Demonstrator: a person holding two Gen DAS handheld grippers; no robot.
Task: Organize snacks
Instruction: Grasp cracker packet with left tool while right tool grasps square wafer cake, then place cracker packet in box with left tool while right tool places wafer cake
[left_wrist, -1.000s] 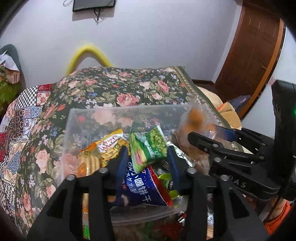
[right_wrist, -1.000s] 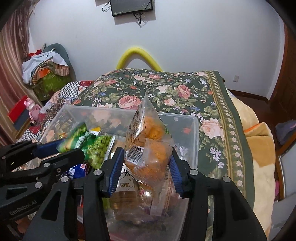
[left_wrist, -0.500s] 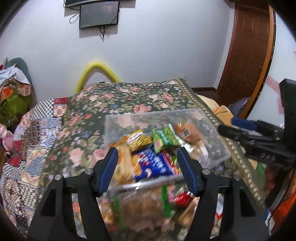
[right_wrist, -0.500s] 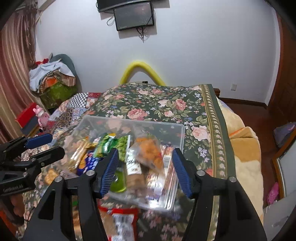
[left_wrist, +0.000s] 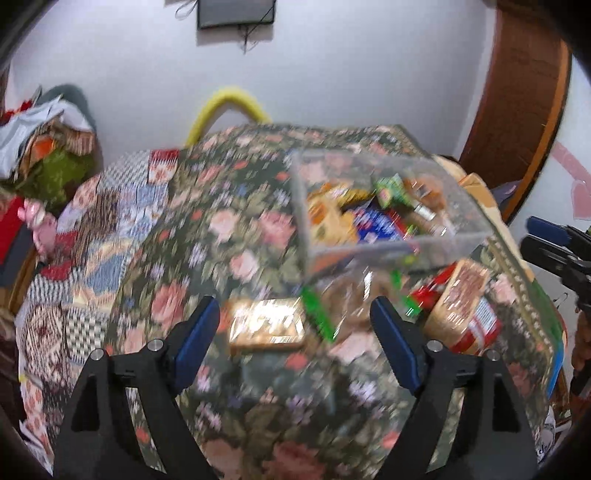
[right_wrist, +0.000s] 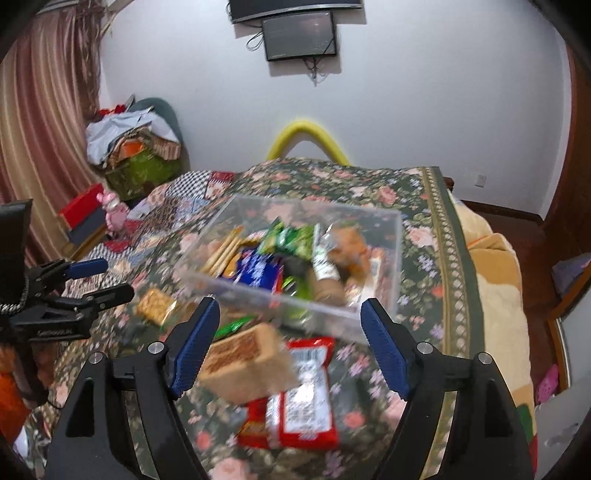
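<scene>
Both the left claw (left_wrist: 295, 328) and right claw (right_wrist: 288, 328) gaped empty; just ahead of the right, the tan boxed snack (right_wrist: 247, 363) looked light, stiff, best pinched across its narrow sides.

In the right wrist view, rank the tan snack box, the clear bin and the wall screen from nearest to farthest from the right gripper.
1. Tan snack box: just ahead of the right gripper, toward its left finger.
2. Clear bin: beyond it, mid-bed, full of snacks.
3. Wall screen: farthest, high on the back wall.
</scene>
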